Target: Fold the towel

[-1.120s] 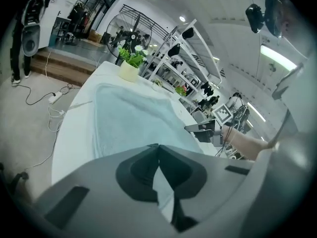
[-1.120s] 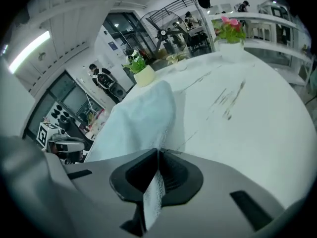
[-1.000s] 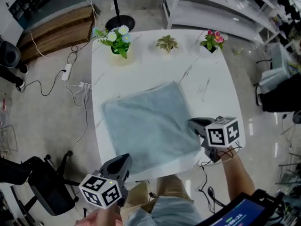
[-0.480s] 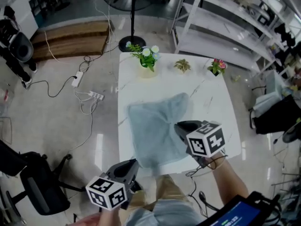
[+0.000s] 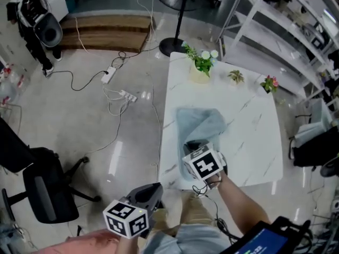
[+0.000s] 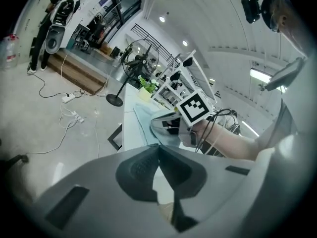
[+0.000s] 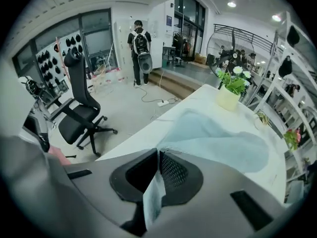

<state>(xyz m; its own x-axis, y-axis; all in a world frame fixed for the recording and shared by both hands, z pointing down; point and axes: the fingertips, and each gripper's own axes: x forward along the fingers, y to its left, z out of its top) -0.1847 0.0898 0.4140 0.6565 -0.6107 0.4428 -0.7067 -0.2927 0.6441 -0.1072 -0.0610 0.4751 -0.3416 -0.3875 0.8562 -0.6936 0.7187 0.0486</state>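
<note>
Right jaws: right gripper is closed on a corner of the towel. A strip of the cloth stands pinched between the pads and trails back behind them.
Left jaws: left gripper is closed tip to tip. The towel's near edge runs right up into the tips and a pale sliver shows behind the pads, which reads as a pinch on the near corner. The grip itself is too small to confirm.
Right gripper view only: the cloth fans out flat from the jaws across the table toward the flower pot. A chair stands off the table's side, and a person with a backpack stands far back.
Left gripper view only: the right gripper's marker cube and hand, with a raised fold of cloth hanging under them.
Head view only: both grippers at once. The left one is at the table's near-left corner. The right one is just beyond it, over the towel's near end, and the two do not touch.
Towel, place: on the left half of the table. Its near end is lifted and the rest lies on the top.
Towel, axis: the long axis runs from the near edge toward the flower pot at the far edge. The far end is broad. The cloth narrows and bunches in a ridge toward the right gripper.
</note>
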